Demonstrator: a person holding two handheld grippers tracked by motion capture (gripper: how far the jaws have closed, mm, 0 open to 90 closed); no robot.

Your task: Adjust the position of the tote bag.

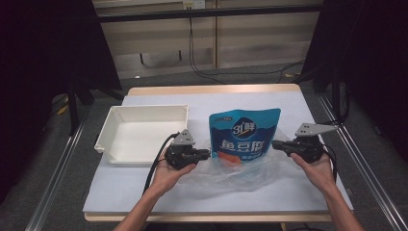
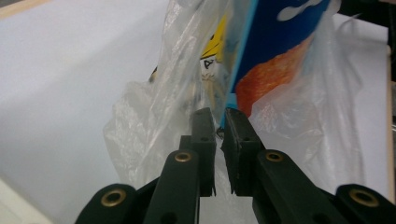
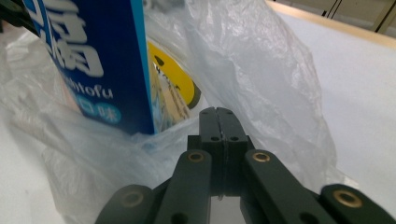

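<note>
A white table (image 1: 144, 192) in a dark room — both the left gripper (image 1: 204, 154) and the right gripper (image 1: 277, 144) pinch the clear plastic bag (image 1: 226, 175) around the blue snack pouch (image 1: 244, 134).

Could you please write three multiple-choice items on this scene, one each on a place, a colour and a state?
1. Where does the white tray lie relative to the blue pouch?
A. To its left
B. To its right
C. Under it

2. What is the main colour of the pouch?
A. Red
B. Blue
C. Green

3. How do the jaws of the right tool stand?
A. Wide open
B. Closed on the tray's rim
C. Closed on the clear plastic bag

Answers:
1 A: in the high view the tray sits left of the pouch on the table.
2 B: its front is blue, with white lettering and an orange patch.
3 C: in the right gripper view the jaws meet with the bag's film pinched between them.
</note>
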